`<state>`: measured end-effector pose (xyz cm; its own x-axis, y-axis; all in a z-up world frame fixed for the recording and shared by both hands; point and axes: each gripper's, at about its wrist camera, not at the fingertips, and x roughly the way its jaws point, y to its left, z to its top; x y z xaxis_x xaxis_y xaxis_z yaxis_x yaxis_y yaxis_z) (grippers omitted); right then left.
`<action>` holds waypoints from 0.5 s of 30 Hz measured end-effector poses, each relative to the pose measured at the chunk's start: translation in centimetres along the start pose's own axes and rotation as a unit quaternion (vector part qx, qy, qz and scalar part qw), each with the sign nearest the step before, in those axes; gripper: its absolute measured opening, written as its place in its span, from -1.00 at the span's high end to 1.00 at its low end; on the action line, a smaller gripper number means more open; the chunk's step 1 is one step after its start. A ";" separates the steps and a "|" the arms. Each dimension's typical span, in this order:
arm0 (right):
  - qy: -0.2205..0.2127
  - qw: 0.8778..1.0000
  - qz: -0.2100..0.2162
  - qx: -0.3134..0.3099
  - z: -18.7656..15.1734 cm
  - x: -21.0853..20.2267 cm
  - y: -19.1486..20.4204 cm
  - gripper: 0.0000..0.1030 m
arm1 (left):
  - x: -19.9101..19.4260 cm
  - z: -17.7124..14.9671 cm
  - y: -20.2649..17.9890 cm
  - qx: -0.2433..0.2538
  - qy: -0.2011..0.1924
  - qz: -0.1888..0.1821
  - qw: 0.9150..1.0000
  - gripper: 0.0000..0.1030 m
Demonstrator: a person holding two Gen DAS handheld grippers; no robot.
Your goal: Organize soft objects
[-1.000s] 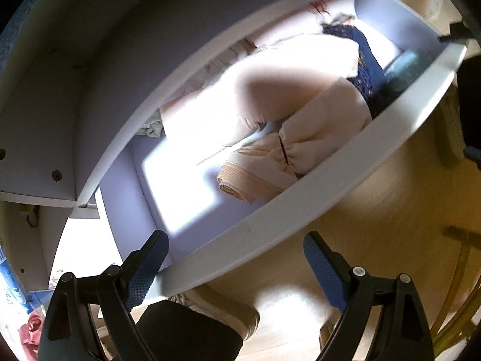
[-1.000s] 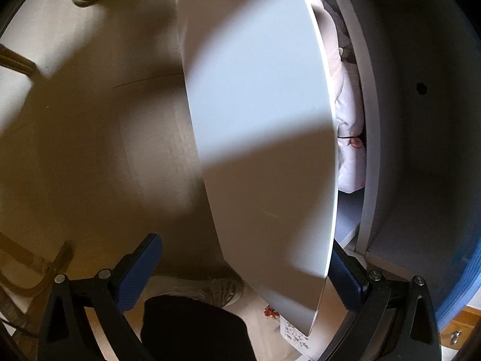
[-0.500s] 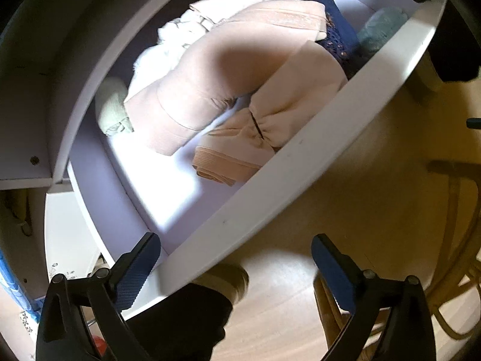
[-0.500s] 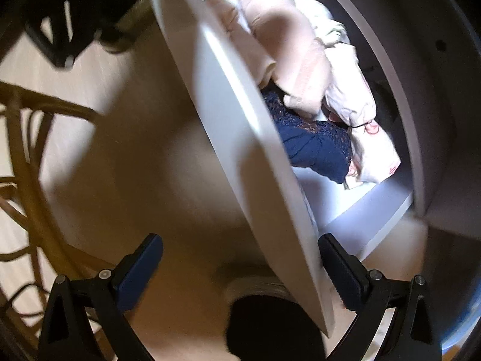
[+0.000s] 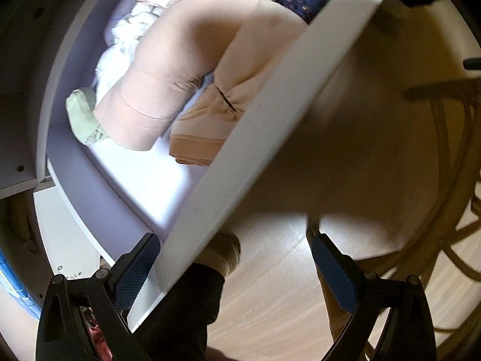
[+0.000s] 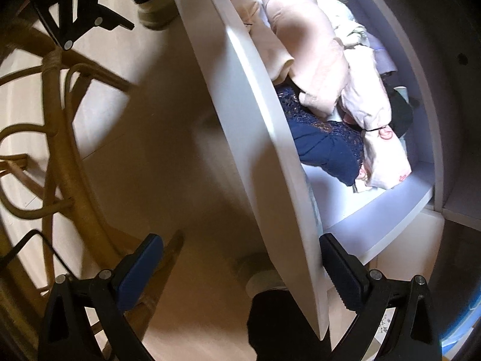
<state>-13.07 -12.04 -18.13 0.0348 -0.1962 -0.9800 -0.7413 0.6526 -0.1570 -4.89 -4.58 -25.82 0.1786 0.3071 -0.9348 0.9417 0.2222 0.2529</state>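
1 open drawer (image 6: 255, 138) holds 2 peach garments (image 5: 180, 69), 1 navy lace piece (image 6: 324, 147) and 1 pale green sock (image 5: 81, 114).

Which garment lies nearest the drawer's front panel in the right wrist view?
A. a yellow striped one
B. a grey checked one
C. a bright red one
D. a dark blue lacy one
D: the dark blue lacy garment lies right against the white front panel, beside the pink clothes.

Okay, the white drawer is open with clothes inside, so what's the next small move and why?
Probably lower the open right gripper toward the navy lace garment. It lies exposed near the white drawer front, beside the pink folded clothes, and both grippers hang empty outside the drawer.
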 end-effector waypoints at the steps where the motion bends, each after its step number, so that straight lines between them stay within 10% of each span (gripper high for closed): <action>1: 0.001 1.000 0.003 -0.002 0.0 -0.1 0.1 -1.00 | 0.0 0.1 0.0 0.004 0.004 -0.003 1.000 -0.98; 15: -0.027 0.996 0.066 0.044 -2.0 -3.8 -1.4 -0.98 | -2.6 1.9 3.7 -0.027 0.001 -0.091 0.995 -0.80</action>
<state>-13.57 -13.69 -13.98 -0.0218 -0.0661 -0.9976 -0.6806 0.7319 -0.0336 -1.34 -6.33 -22.95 0.0050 0.2588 -0.9659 0.9414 0.3245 0.0918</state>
